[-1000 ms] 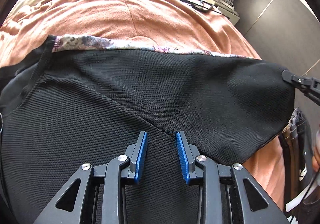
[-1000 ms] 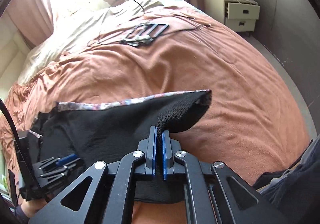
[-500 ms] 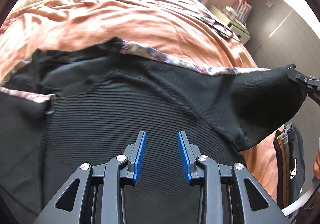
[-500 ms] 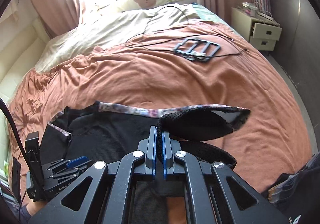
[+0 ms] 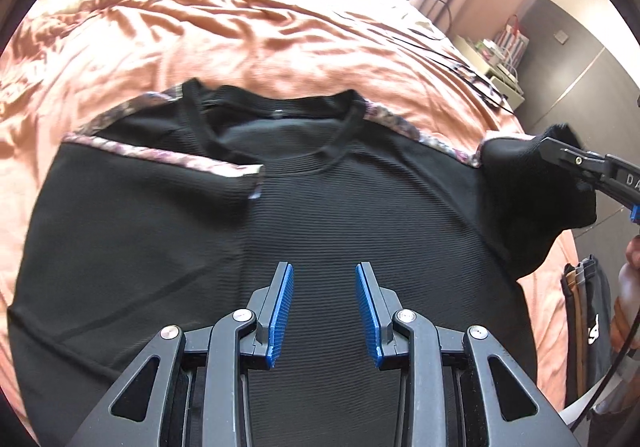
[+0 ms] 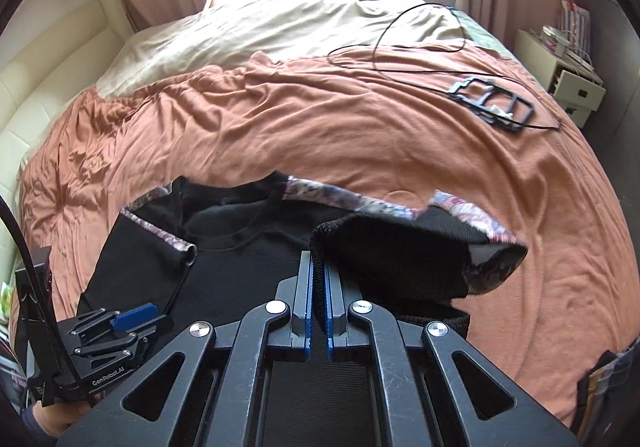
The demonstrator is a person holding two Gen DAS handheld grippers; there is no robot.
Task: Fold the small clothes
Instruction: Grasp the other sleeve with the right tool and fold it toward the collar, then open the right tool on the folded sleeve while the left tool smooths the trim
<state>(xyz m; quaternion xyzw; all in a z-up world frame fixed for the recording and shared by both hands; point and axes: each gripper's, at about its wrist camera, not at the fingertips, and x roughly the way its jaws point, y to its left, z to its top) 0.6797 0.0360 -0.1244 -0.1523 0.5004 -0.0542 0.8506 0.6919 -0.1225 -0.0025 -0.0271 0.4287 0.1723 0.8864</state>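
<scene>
Since a second ago the neckline of the black top (image 5: pixel 320 215) has come into sight, and the right gripper (image 6: pixel 318 303) has carried the sleeve (image 6: pixel 400 259) up and inward, its fingers clamped on the knit edge. The left gripper (image 5: pixel 323 311) hovers over the top's middle, fingers apart, holding nothing. The top lies on the orange bedspread (image 6: pixel 360 135); further up lie a black frame (image 6: pixel 494 103) and cable (image 6: pixel 400 31).

Both wrist views look down along their fingers, close over the black top (image 5: pixel 320 207) on the bed (image 6: pixel 360 135) (far end sunlit) — they share collar and blanket — right view sits further right.
</scene>
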